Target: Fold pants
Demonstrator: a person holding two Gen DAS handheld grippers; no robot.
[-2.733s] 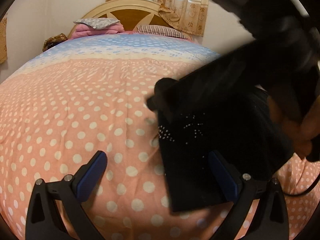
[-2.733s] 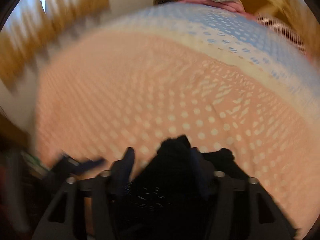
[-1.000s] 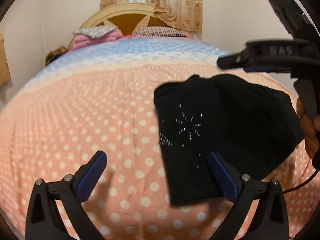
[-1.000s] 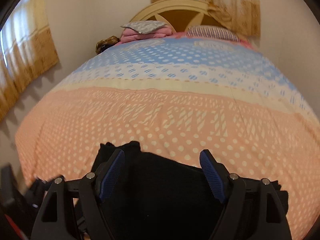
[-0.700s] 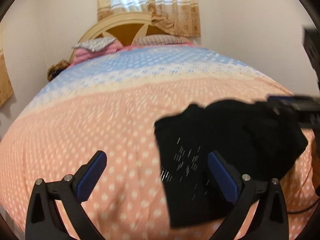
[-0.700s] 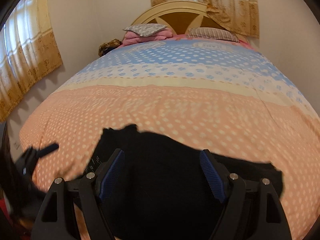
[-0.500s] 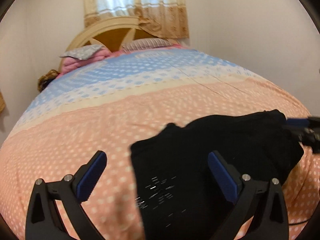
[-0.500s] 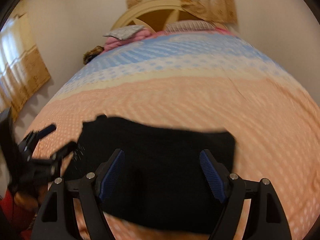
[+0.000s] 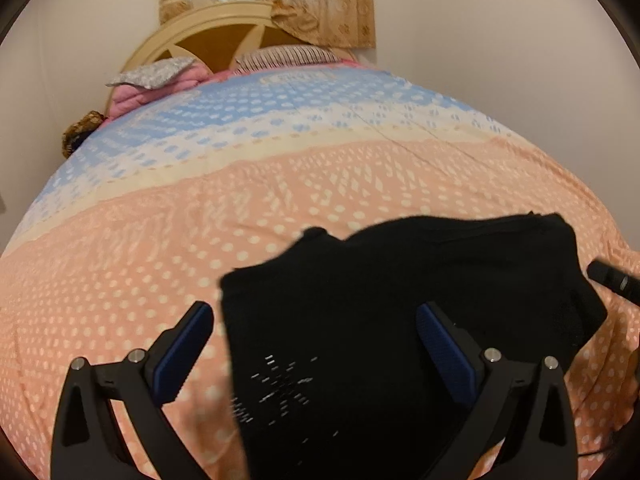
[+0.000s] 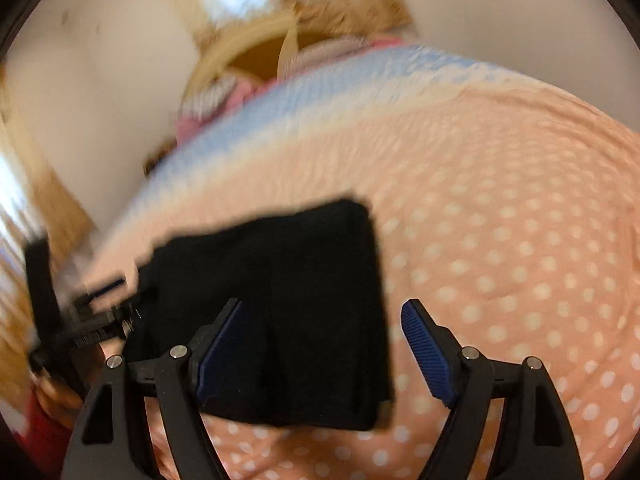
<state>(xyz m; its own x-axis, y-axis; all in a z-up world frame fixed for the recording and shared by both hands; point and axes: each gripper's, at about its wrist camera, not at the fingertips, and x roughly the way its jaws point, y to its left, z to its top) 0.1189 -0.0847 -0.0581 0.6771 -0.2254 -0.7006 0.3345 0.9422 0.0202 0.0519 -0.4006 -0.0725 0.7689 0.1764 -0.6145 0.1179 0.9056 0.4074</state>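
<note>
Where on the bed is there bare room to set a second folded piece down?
The bedspread lies bare from the folded black pants up to the pillows at the headboard, and to the pants' left. In the right wrist view the dotted stretch right of the pants is bare too. Crowded: the near edge, where both open hand-held grippers sit by the pants.

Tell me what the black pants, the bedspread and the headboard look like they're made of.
The black pants look like a soft matte knit or cotton: they absorb light, drape limply, and carry small shiny studs near one edge. The bedspread seems a printed woven cotton, matte with fine creases. The headboard appears to be cream-painted wood with brown panels, smooth and slightly glossy, though plastic or laminate can't be ruled out.
</note>
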